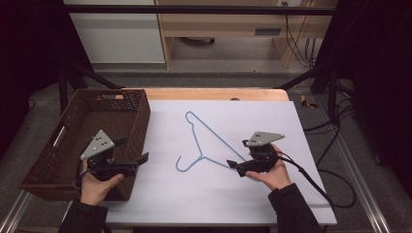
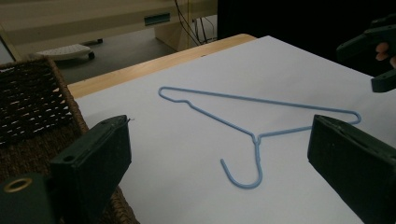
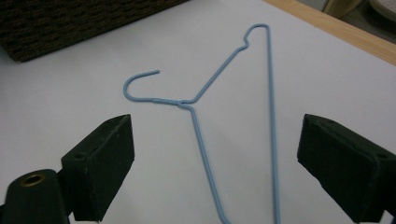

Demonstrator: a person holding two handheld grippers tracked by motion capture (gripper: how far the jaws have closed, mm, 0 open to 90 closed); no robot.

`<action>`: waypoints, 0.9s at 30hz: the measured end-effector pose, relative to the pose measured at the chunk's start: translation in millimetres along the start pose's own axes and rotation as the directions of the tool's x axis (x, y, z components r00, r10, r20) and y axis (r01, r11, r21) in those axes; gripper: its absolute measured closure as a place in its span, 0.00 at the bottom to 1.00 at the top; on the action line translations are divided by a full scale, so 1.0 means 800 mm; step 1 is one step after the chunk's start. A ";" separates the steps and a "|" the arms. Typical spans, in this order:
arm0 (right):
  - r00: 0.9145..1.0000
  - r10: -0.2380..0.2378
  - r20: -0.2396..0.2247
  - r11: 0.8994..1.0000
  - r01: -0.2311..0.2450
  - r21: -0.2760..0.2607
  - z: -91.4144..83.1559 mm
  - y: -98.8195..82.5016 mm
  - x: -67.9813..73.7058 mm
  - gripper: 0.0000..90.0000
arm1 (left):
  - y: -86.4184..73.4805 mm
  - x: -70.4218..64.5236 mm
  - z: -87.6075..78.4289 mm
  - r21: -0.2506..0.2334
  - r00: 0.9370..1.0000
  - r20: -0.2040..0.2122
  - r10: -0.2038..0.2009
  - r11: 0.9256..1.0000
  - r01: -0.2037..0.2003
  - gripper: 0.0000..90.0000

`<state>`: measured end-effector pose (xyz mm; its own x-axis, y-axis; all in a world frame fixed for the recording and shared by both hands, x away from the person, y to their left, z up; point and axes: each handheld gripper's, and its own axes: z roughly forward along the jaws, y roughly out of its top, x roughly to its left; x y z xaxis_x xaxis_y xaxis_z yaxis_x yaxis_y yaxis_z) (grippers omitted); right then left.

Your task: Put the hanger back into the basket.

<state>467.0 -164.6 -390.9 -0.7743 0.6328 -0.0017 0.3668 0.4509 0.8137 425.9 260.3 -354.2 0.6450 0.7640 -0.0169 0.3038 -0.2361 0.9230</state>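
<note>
Dark woven wicker basket at the left edge of the bench, left gripper hovering at its near right corner, jaws spread wide, nothing in them. Easy to clip the basket wall swinging in from there. Thin light-blue wire hanger lying flat on the white sheet mid-bench, hook toward the basket. Right gripper right at the hanger's near corner, jaws wide around both wires, not pinching. Flat wire, so pads likely to skate over it or shove it sideways, or catch the sheet. Otherwise nothing else in the way.
</note>
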 end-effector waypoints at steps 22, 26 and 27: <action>0.997 -0.039 -0.063 0.971 0.053 0.234 0.109 -0.020 0.001 0.47 | 0.000 -0.003 0.003 0.000 1.000 0.009 0.009 1.000 -0.009 0.07; 0.996 -0.053 -0.071 0.961 0.070 0.269 0.115 -0.024 -0.001 0.60 | 0.000 -0.002 0.003 0.001 1.000 0.011 0.006 1.000 -0.006 0.07; 0.996 -0.042 -0.074 0.961 0.061 0.271 0.117 -0.025 0.000 0.62 | -0.001 -0.003 0.004 0.002 1.000 0.012 0.006 1.000 -0.006 0.07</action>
<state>507.7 -114.9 -461.3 -0.8249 0.5652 0.0067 0.4450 0.6421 0.6243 426.7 256.9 -355.8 0.6552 0.7553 -0.0161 0.3016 -0.2419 0.9222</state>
